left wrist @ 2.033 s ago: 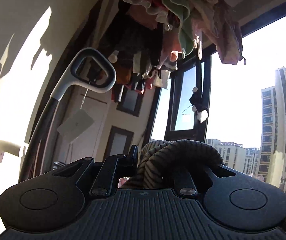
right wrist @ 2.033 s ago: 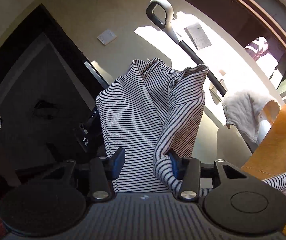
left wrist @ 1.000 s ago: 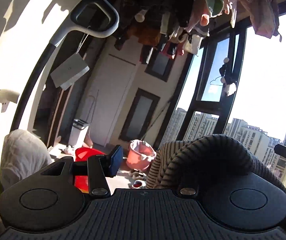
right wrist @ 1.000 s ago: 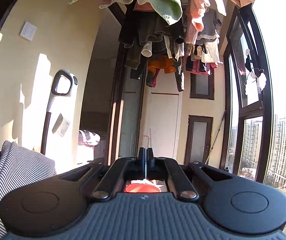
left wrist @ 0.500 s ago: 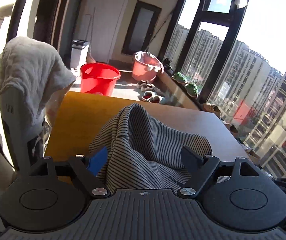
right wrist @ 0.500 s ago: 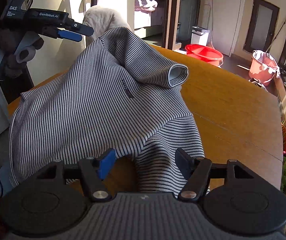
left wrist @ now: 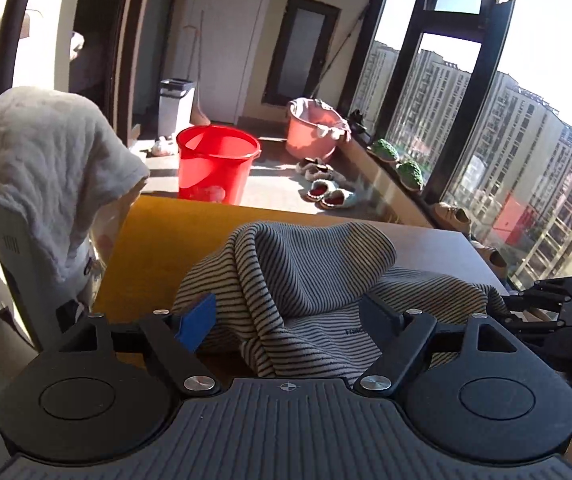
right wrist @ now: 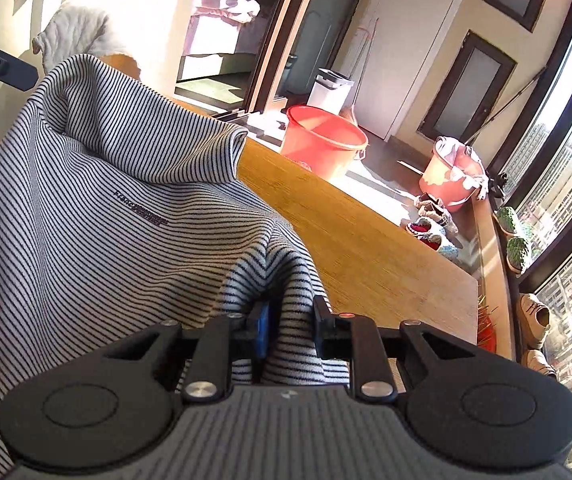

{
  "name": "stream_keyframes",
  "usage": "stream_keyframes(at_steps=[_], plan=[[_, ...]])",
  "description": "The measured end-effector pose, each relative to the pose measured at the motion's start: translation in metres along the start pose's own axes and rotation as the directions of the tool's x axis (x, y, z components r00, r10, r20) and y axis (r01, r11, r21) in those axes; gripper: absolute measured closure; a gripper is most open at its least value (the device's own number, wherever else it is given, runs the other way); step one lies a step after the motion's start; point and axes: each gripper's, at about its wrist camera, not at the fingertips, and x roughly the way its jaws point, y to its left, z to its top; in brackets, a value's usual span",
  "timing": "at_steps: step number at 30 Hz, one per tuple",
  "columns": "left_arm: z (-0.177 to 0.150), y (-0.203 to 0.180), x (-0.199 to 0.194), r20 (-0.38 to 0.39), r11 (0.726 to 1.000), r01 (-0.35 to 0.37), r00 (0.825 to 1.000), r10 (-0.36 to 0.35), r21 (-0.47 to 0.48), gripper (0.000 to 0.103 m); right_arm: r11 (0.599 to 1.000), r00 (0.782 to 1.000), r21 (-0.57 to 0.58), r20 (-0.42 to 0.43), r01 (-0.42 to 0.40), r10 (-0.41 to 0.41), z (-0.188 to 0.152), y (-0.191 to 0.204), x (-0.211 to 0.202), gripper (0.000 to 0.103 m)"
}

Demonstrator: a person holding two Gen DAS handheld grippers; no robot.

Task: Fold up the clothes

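Striped top (right wrist: 98,208) lies heaped on the wooden table (right wrist: 366,252), bunched high w/ a rolled collar or cuff sticking up near the far edge; small dark print on the chest faces up.

Right gripper (right wrist: 290,330): jaws have just been closing, now pinched on a fold of the top at its near hem. Cloth fills the gap between the blue pad and the black one, both pressing it.

Left gripper (left wrist: 290,316): jaws spread wide, straddling the top's near edge. Fabric lies between the fingers (left wrist: 198,316) but the pads don't press it; the blue pad looks to be just brushing the cloth, hard to say for sure from this angle. Right gripper's fingers show at the far right of the left view, beside the top.

Bkgd: white towel (left wrist: 46,160) draped over a grey chair back left of the table; red bucket (left wrist: 216,166) on the floor beyond the table, pink tub (left wrist: 314,128) further back w/ slippers (left wrist: 328,192) near it, grey bin (left wrist: 176,106) by the wall. Tall windows on the right, apartment blocks outside.
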Motion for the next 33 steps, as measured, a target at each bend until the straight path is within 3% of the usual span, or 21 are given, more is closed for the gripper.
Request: stream_keyframes(at_steps=[1, 4, 7, 9, 10, 11, 13, 15, 17, 19, 21, 23, 24, 25, 27, 30, 32, 33], plan=[[0.008, -0.003, 0.012, -0.015, 1.0, -0.014, 1.0, 0.014, 0.02, 0.019, 1.0, 1.0, 0.011, 0.0, -0.015, 0.015, -0.007, 0.0, -0.008, 0.064], [0.034, -0.014, 0.057, -0.079, 0.99, -0.078, 0.993, 0.088, 0.113, 0.014, 0.998, 0.998, 0.036, -0.003, -0.057, 0.057, -0.03, -0.003, -0.033, 0.054], [0.047, -0.017, 0.12, -0.24, 0.955, -0.157, 0.946, 0.219, 0.25, 0.02, 0.998, 0.998, 0.028, 0.01, -0.056, 0.056, -0.045, -0.006, -0.066, 0.042], [0.046, -0.014, 0.143, -0.316, 0.94, -0.157, 0.914, 0.254, 0.303, 0.023, 0.998, 0.998, 0.052, 0.041, -0.041, 0.039, -0.05, -0.017, -0.096, 0.039], [0.047, -0.014, 0.142, -0.314, 0.938, -0.138, 0.918, 0.241, 0.317, 0.032, 0.997, 0.998, 0.067, 0.056, -0.034, 0.031, -0.052, -0.021, -0.108, 0.038], [0.048, -0.015, 0.136, -0.3, 0.938, -0.115, 0.929, 0.218, 0.327, 0.056, 0.996, 0.997, 0.086, 0.073, -0.03, 0.024, -0.053, -0.026, -0.12, 0.037], [0.057, -0.013, 0.111, -0.201, 0.942, -0.112, 0.963, 0.182, 0.317, 0.087, 0.987, 0.993, 0.15, 0.117, -0.051, 0.034, -0.053, -0.038, -0.134, 0.036], [0.072, -0.011, 0.077, -0.053, 0.959, -0.105, 0.991, 0.123, 0.265, 0.088, 0.959, 0.981, 0.251, 0.176, -0.127, 0.084, -0.049, -0.051, -0.138, 0.036], [0.089, -0.012, 0.043, 0.091, 0.977, -0.067, 0.995, 0.049, 0.205, 0.088, 0.929, 0.976, 0.339, 0.199, -0.15, 0.086, -0.038, -0.052, -0.122, 0.036], [0.102, -0.021, 0.008, 0.268, 0.984, -0.032, 0.963, -0.017, 0.177, 0.088, 0.909, 0.981, 0.401, 0.189, -0.111, 0.036, -0.025, -0.049, -0.096, 0.036], [0.103, -0.019, -0.019, 0.371, 0.992, -0.019, 0.928, -0.028, 0.123, 0.085, 0.916, 0.989, 0.399, 0.123, 0.026, -0.081, -0.013, -0.042, -0.052, 0.036], [0.097, -0.005, -0.035, 0.364, 0.999, -0.045, 0.931, 0.033, 0.025, 0.074, 0.904, 0.998, 0.427, 0.054, 0.013, -0.04, -0.015, -0.044, -0.015, 0.036], [0.09, 0.004, -0.041, 0.348, 0.997, -0.075, 0.935, 0.07, 0.0, 0.073, 0.898, 1.0, 0.44, 0.023, 0.005, -0.017, -0.018, -0.045, 0.0, 0.039], [0.08, 0.012, -0.047, 0.331, 0.994, -0.108, 0.938, 0.108, -0.016, 0.068, 0.902, 1.0, 0.431, 0.009, 0.008, -0.013, -0.022, -0.045, 0.008, 0.052], [0.062, 0.028, -0.056, 0.299, 0.987, -0.156, 0.941, 0.158, -0.031, 0.055, 0.922, 0.999, 0.385, 0.011, 0.038, -0.046, -0.026, -0.045, 0.019, 0.059], [0.034, 0.038, -0.066, 0.255, 0.989, -0.149, 0.956, 0.144, 0.0, 0.048, 0.913, 0.989, 0.381, -0.025, 0.144, -0.146, -0.021, -0.062, 0.025, 0.063], [0.016, 0.035, -0.073, 0.224, 0.993, -0.107, 0.97, 0.094, 0.046, 0.042, 0.906, 0.99, 0.402, -0.008, 0.132, -0.14, -0.02, -0.072, 0.013, 0.06], [0.003, 0.025, -0.078, 0.207, 0.992, -0.071, 0.977, 0.048, 0.104, 0.042, 0.902, 0.995, 0.424, 0.028, 0.077, -0.097, -0.021, -0.078, 0.0, 0.058]])
